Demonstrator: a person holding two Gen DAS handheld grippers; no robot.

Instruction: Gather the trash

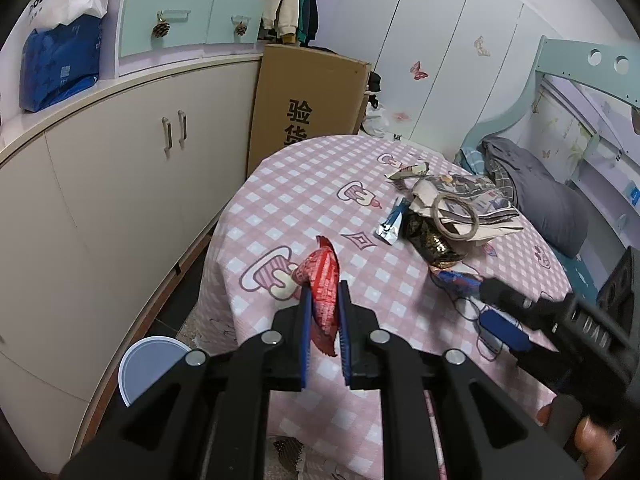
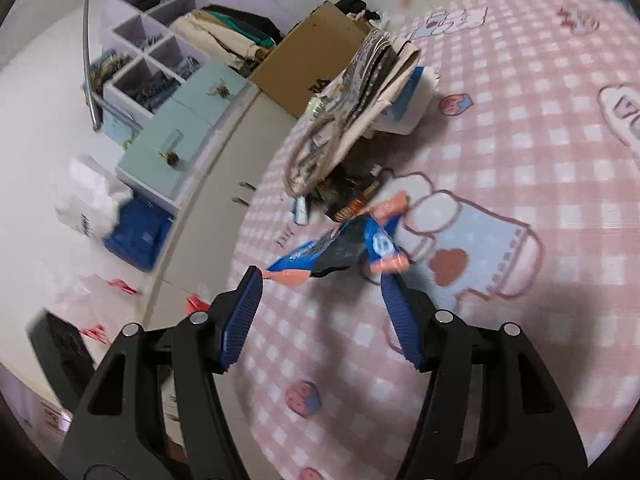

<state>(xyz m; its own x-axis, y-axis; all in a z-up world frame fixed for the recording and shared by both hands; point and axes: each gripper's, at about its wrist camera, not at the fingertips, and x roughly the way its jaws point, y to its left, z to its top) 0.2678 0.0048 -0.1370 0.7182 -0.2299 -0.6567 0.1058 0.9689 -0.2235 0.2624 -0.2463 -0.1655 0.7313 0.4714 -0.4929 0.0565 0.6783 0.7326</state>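
Your right gripper (image 2: 320, 276) stands wide, nothing pressed between its pads, and the blue snack wrapper (image 2: 340, 240) lies on the checked tablecloth (image 2: 520, 80) just ahead of the fingertips. That is the relation your coming move turns on: the wrapper's long axis runs across the gap from lower left to upper right, so 1 end sits beside the left fingertip and the other reaches toward the right one. As it lies, the jaws would close along its length, not across its narrow side; I judge that a small roll of the wrist, or a push forward onto its dark middle, would give a surer bite. Your right hand is clearly the nearer of the 2.

The wrapper looks crumpled and flat, blue with a dark centre and salmon-pink crimped ends, somewhat blurred in the right wrist view.

Your left gripper (image 1: 325, 300) is narrow, clamped on a red wrapper (image 1: 322, 280) that sticks up between its blue pads, held above the table edge. More litter sits further back around a paper bag (image 1: 460, 196).
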